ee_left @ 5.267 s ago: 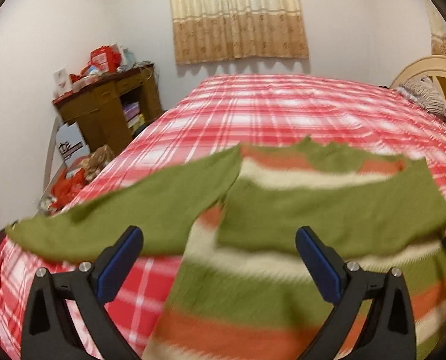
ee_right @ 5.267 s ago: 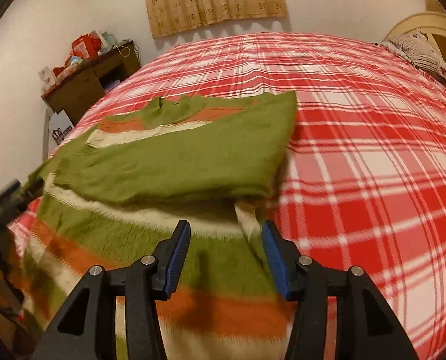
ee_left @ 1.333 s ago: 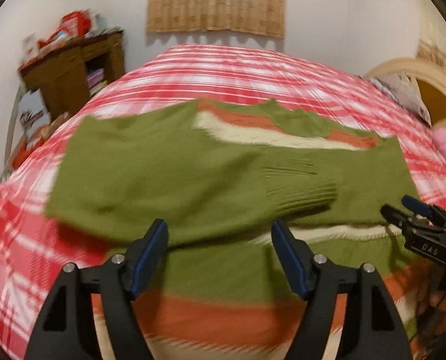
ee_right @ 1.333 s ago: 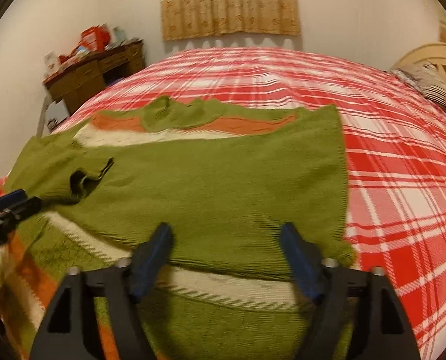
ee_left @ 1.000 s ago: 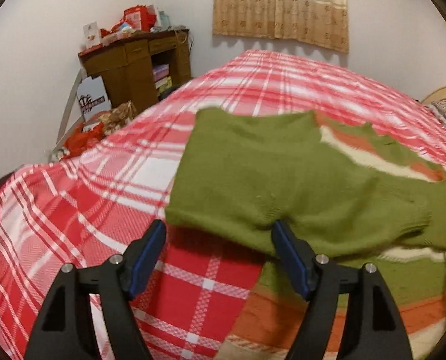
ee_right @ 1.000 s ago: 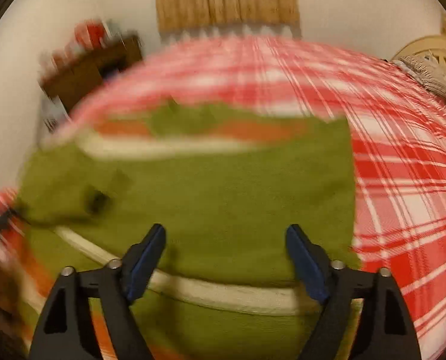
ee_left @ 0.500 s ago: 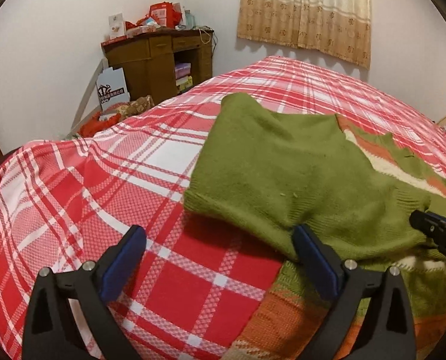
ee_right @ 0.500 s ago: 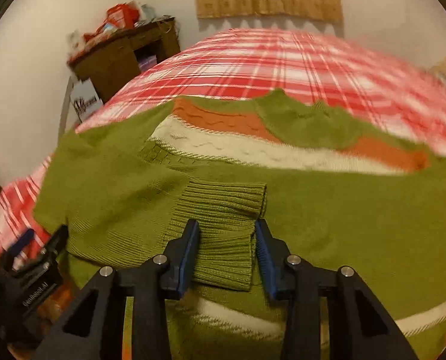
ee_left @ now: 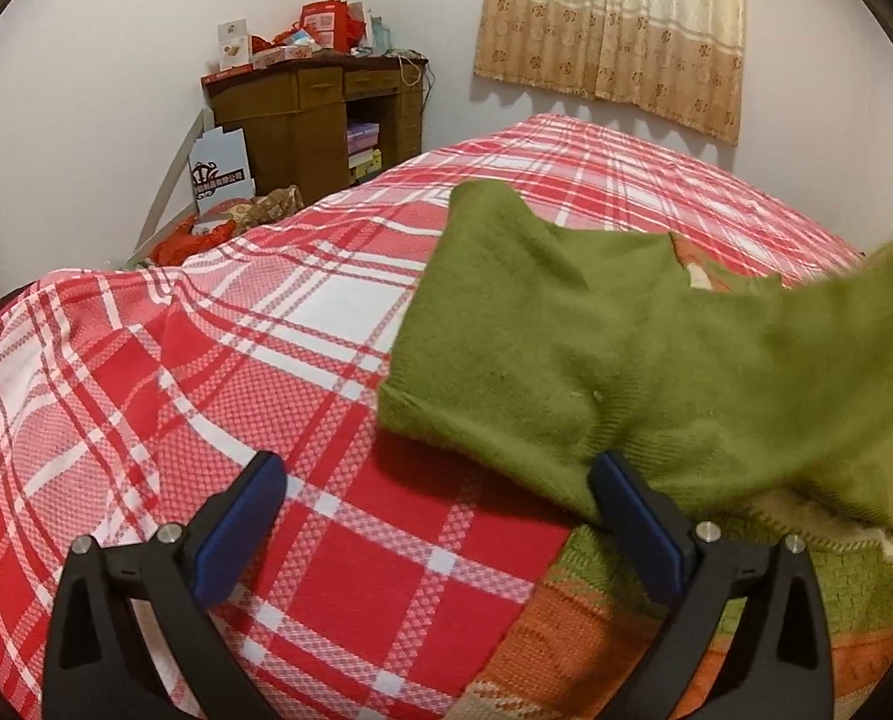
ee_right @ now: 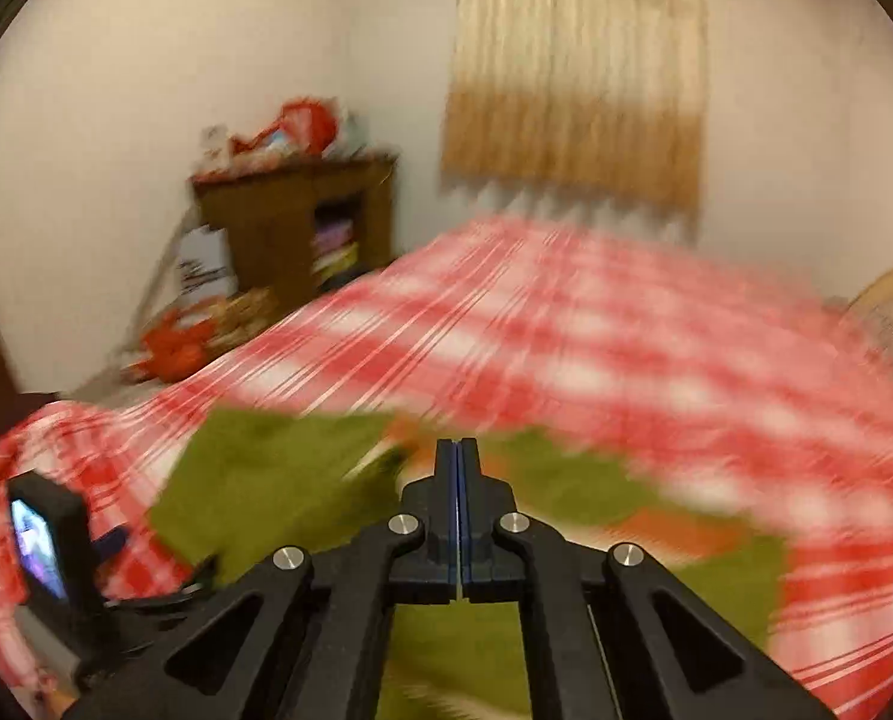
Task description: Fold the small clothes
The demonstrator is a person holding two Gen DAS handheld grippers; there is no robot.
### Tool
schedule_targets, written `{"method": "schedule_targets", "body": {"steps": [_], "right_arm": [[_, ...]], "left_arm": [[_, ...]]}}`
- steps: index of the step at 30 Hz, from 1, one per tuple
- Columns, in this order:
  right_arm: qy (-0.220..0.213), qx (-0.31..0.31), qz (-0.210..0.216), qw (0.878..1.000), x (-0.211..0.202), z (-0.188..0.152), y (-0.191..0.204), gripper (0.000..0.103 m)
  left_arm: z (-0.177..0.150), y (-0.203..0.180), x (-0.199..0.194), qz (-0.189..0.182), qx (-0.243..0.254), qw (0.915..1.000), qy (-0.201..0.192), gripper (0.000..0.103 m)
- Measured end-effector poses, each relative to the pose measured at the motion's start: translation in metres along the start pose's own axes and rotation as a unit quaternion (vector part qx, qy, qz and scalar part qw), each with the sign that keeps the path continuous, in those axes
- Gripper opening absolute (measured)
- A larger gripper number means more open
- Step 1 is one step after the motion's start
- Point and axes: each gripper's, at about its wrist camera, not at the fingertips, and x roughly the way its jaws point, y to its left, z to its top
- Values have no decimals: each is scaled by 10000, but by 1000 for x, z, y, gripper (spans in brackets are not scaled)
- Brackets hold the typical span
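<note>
A green sweater [ee_left: 596,348] with orange and cream stripes lies on the red plaid bed [ee_left: 206,360]. My left gripper [ee_left: 434,516] is open wide at the sweater's left edge. Its right pad [ee_left: 632,516] sits against the folded green cloth, and only bedspread lies between the pads. In the left wrist view the green sleeve [ee_left: 866,300] rises, blurred, toward the right edge. My right gripper [ee_right: 457,462] is shut, pads pressed together, above the sweater [ee_right: 278,480]. The cloth in its grip is hidden under the pads.
A brown cabinet [ee_left: 302,114] with red boxes on top stands against the far wall, left of the bed. Bags and a white carton [ee_left: 218,174] lie on the floor beside it. A beige curtain [ee_left: 614,30] hangs behind the bed. The left gripper's body [ee_right: 44,540] shows at lower left.
My right gripper closed on the sleeve cuff, then rose and swung, and the sleeve lifts with it. My left gripper opened wider and stayed near the sweater's left edge.
</note>
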Motion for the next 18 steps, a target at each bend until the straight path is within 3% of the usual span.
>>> {"method": "schedule_targets", "body": {"steps": [2,4,7,9,13,18], "right_arm": [[-125,157,-73,9998,-12,7,-19,0],[32,431,-9,9991,-12,3,-41,0],[358,1102,471,9921,-2,-22,-63,0],[728,1636,823,9804,19,-47,-70,1],[1507,2086,1351,9568,69,-87,-53,1],[1916,1931,1382,9523,102,-113,-22,1]], "left_arm": [[0,1,0,-10,-3,10000,1,103],[-1,1,0,-11,-7,10000,-3,103],[-1,1,0,-16,-10,10000,-3,103],[-1,1,0,-8,-4,10000,0,103],[-1,2,0,-52,-30,10000,-12,103],[-1,12,-6,-234,-226,9994,-148,103]]}}
